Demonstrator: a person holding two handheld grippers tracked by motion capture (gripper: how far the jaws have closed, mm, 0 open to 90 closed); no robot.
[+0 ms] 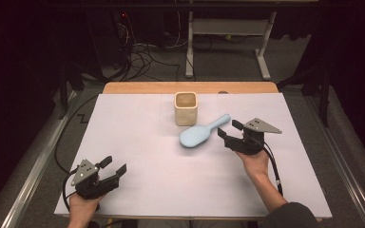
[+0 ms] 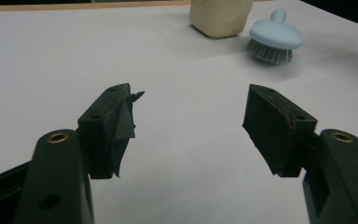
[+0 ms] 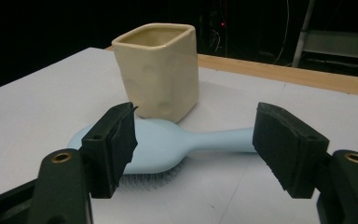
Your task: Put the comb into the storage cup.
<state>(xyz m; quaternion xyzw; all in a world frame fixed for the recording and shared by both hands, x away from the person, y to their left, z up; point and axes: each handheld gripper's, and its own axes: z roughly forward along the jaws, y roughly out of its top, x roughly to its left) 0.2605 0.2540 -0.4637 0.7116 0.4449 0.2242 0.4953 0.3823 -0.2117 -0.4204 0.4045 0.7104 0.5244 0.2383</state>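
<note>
Right tongs [image 3: 193,140] astride brush handle [image 3: 223,139], bristles [image 2: 269,52] showing

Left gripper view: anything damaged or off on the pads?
Yes. The pad on the left-hand jaw of the left gripper is peeling, with a torn flap curling off its top edge. The opposite pad sits flat. The brush and cup beyond look fine.
</note>
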